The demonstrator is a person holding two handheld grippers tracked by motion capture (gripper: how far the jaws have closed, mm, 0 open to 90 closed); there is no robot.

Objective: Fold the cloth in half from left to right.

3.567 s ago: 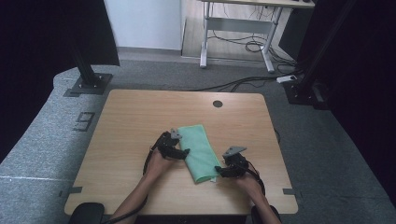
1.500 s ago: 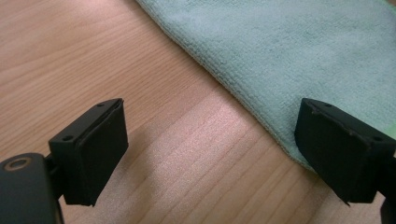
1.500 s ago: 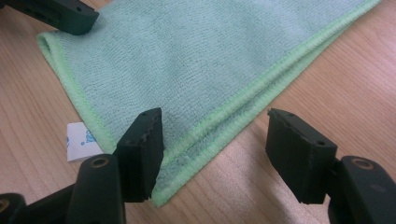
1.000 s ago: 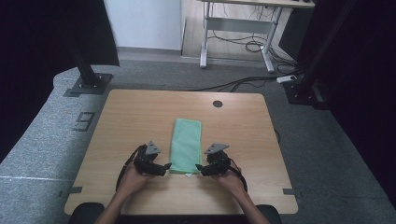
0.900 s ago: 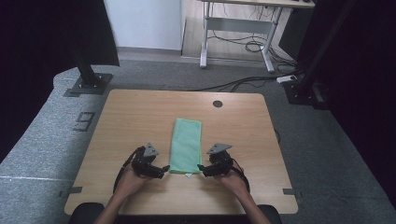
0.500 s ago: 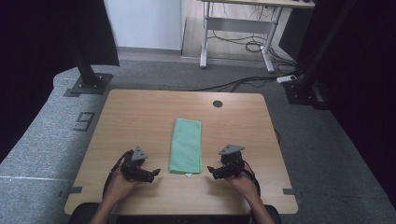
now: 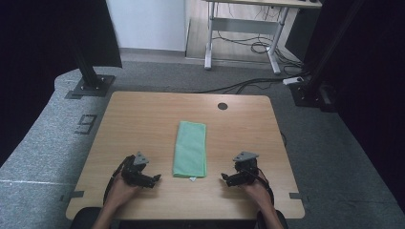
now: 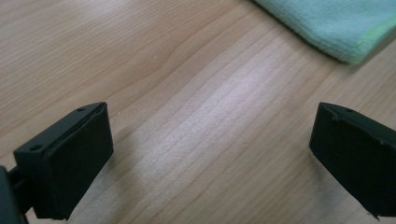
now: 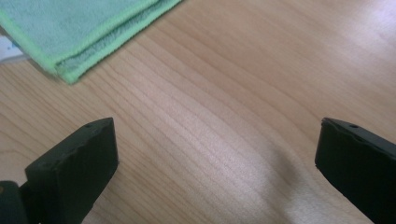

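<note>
A light green cloth [image 7: 190, 149] lies folded into a long narrow strip in the middle of the wooden table [image 7: 143, 119], a small white tag [image 7: 192, 179] at its near end. My left gripper [image 7: 154, 180] rests low over the table to the left of that end, apart from the cloth. My right gripper [image 7: 225, 179] sits to the right, also apart. Both pairs of jaws have just been opening and stand wide with only bare wood between them. The left gripper view [image 8: 210, 154] has the cloth's corner [image 8: 336, 23] at top right. The right gripper view [image 9: 215, 158] has it [image 9: 79, 23] at top left.
A round cable hole [image 7: 222, 106] sits near the table's far edge. The front edge runs just below both hands. On the grey floor stand black stand bases [image 7: 88, 86] at far left and far right, with cables and a white desk frame [image 7: 241, 28] behind.
Both hands have let go of the cloth's near end and slid outward, left going left and right going right. Earlier the cloth lay skewed; now it lies straight.
</note>
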